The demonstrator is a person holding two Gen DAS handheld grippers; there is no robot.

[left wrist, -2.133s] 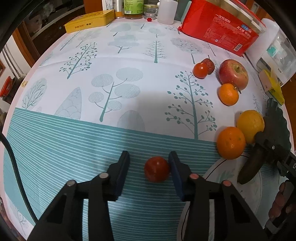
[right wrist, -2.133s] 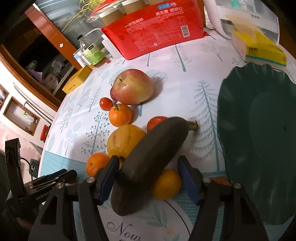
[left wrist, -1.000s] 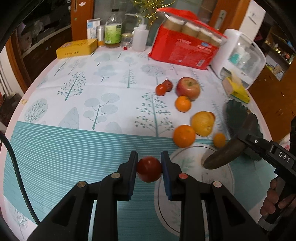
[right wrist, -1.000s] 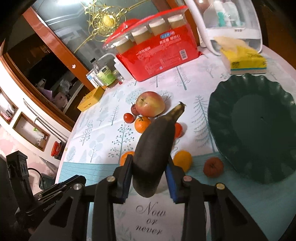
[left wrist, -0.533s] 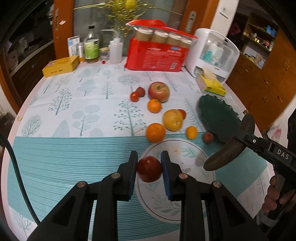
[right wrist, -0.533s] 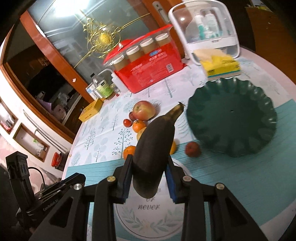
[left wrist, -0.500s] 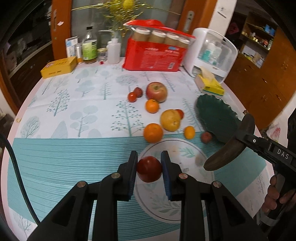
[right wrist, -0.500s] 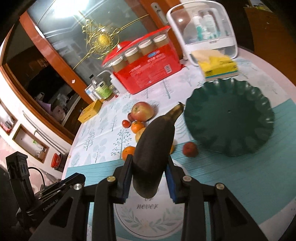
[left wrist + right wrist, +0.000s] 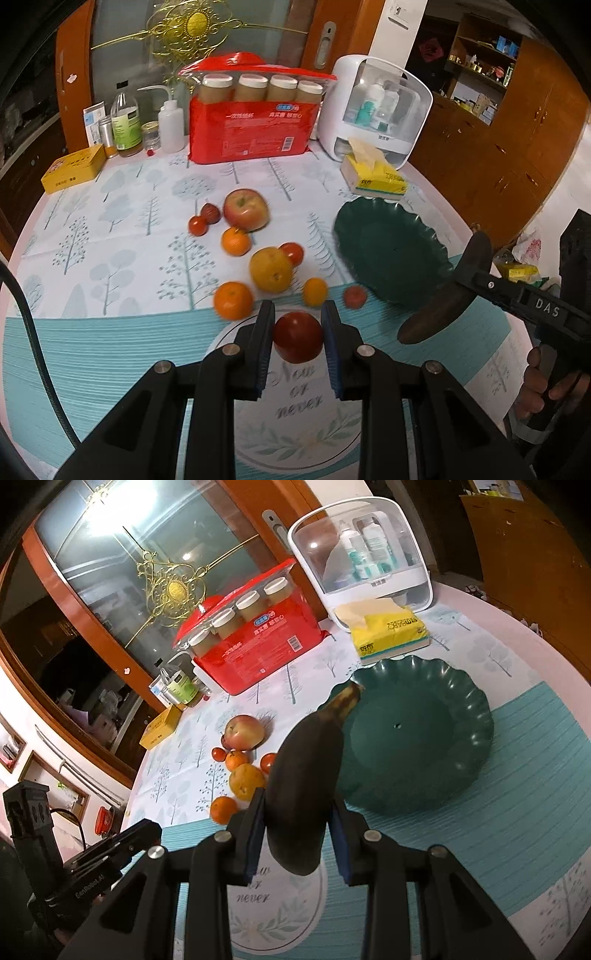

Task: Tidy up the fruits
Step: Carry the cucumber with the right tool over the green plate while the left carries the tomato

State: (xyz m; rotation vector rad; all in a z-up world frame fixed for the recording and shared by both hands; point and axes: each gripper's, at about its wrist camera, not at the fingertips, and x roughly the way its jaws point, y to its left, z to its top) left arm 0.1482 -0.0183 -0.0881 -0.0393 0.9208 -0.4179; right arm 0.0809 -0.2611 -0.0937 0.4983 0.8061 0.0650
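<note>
My left gripper [image 9: 297, 341] is shut on a red tomato [image 9: 298, 341] and holds it in the air above the table. My right gripper [image 9: 297, 830] is shut on a dark overripe banana [image 9: 306, 786], also lifted; the banana also shows in the left wrist view [image 9: 443, 302] at the right. A dark green scalloped plate [image 9: 391, 254] lies empty on the table at the right, also in the right wrist view [image 9: 417, 731]. An apple [image 9: 245, 209], a pear-like yellow fruit [image 9: 271, 269], oranges [image 9: 233, 300] and small tomatoes [image 9: 197, 225] lie left of the plate.
A round white placemat [image 9: 295, 406] with lettering lies under both grippers. At the back stand a red pack of jars [image 9: 253, 127], a white storage box [image 9: 375, 110], a yellow tissue pack [image 9: 373, 177], bottles [image 9: 127, 125] and a yellow tin [image 9: 72, 168].
Both grippers closed on their fruit and lifted: the left on the tomato, the right on the banana. Both have since risen and drawn back, with the green plate coming into view.
</note>
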